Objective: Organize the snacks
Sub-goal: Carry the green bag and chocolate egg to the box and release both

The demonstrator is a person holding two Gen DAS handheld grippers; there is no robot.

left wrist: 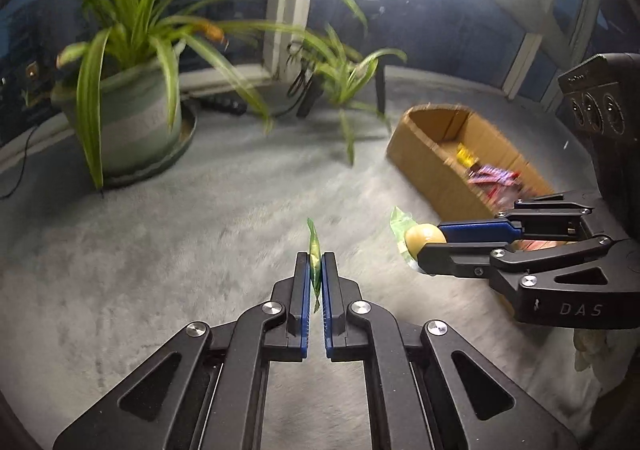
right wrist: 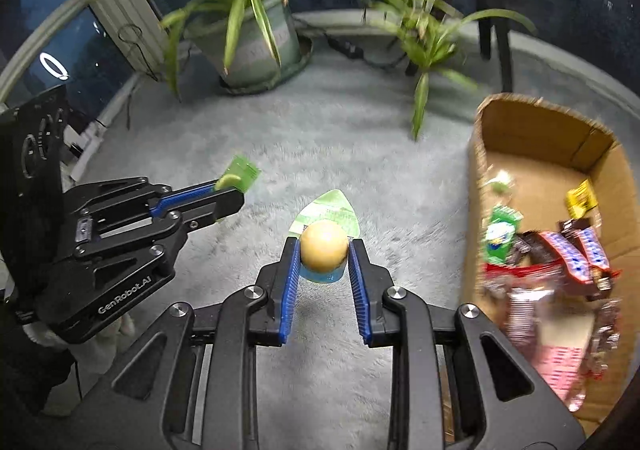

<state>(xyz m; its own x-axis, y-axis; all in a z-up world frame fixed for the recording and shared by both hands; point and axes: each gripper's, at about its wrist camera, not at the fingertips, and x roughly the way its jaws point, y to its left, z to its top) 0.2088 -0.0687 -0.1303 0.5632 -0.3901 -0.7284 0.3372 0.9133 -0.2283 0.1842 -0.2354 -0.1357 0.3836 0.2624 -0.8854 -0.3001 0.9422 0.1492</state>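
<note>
My left gripper [left wrist: 316,256] is shut on a thin green snack packet [left wrist: 314,250], held edge-on above the grey carpet; it shows from the side in the right wrist view [right wrist: 239,186], packet [right wrist: 242,172] sticking out past the tips. My right gripper [right wrist: 323,244] is shut on a green-wrapped jelly cup with a round yellow dome [right wrist: 323,246], also above the carpet; in the left wrist view this gripper [left wrist: 430,240] holds the cup [left wrist: 420,238] just left of the cardboard box [left wrist: 424,154]. The box [right wrist: 476,170] holds several snack packs [right wrist: 560,258].
A large potted spider plant [left wrist: 128,110] stands at the back left, a smaller plant [left wrist: 344,78] and a black chair leg [left wrist: 380,88] behind the box. A power strip [left wrist: 224,104] and cables lie by the window sill. Grey shaggy carpet [left wrist: 200,230] covers the floor.
</note>
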